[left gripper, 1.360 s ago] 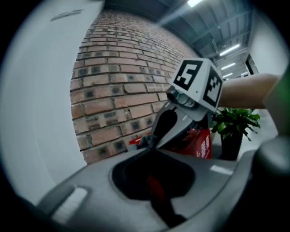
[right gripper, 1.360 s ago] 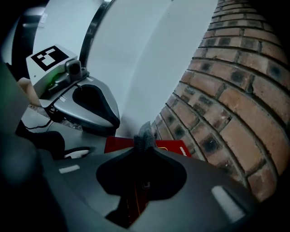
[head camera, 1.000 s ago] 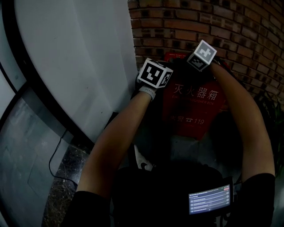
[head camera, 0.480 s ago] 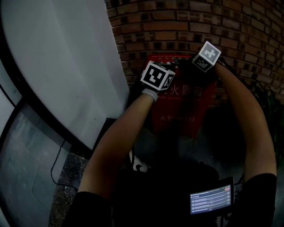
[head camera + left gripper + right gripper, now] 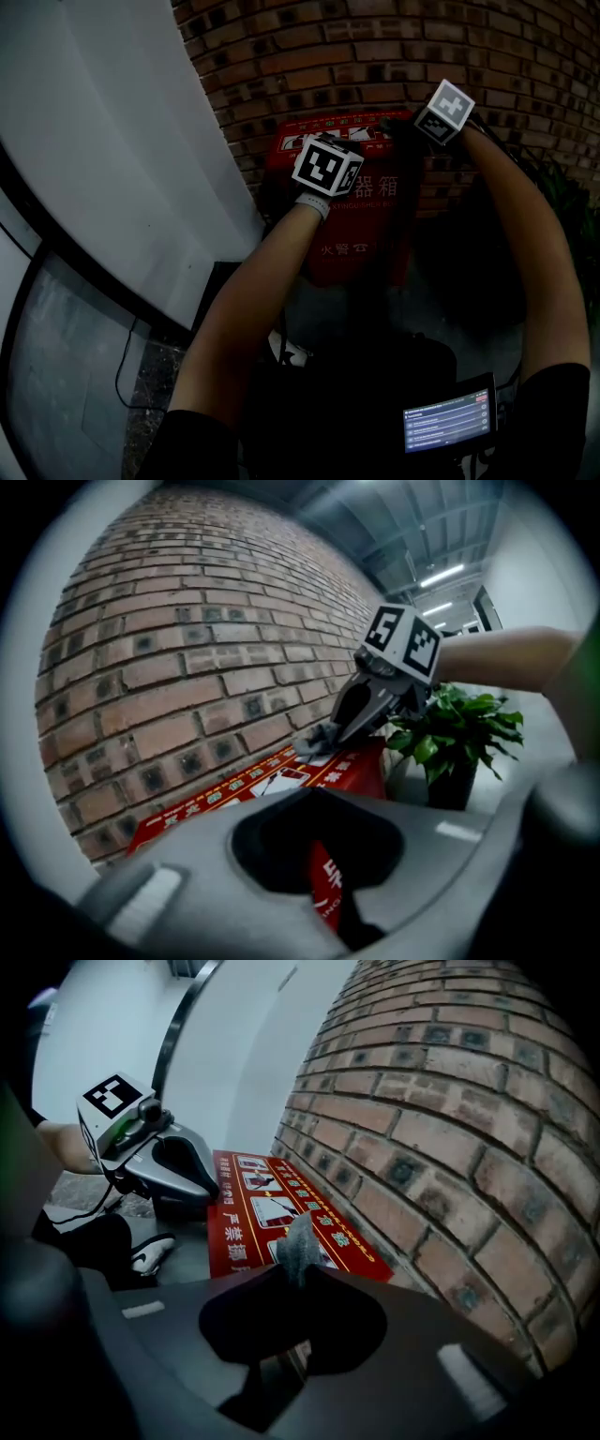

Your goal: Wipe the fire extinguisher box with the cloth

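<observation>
Wiping step is on: the right gripper [image 5: 300, 1277] has its jaws clamped tight on the cloth [image 5: 299, 1239], a grey tuft poking up between the tips. It's parked over the red lid of the fire extinguisher box [image 5: 361, 239], which stands centre frame in the head view, backed against the brick wall [image 5: 394, 42]. In the left gripper view, the cloth rests on the far end of the printed top, middle of that frame, with a potted plant [image 5: 459, 733] behind it at the right. The left gripper [image 5: 314, 797] sits at the opposite end of the lid. Its jaws are drawn together, leaving only a thin slit with the red front of the box showing through, and nothing pinched that I can see. Whether it actually touches the box, I can't tell. My read: the top panel is the surface in hand, and the front face with the white lettering is not yet done. The next move calls for a steady drag of the cloth along the lid toward the left gripper, with flat pressure and a firm grip so the tuft doesn't slip out, then down over the front. Watch the wall side, where the lid runs right beside the bricks and the cloth could snag.
</observation>
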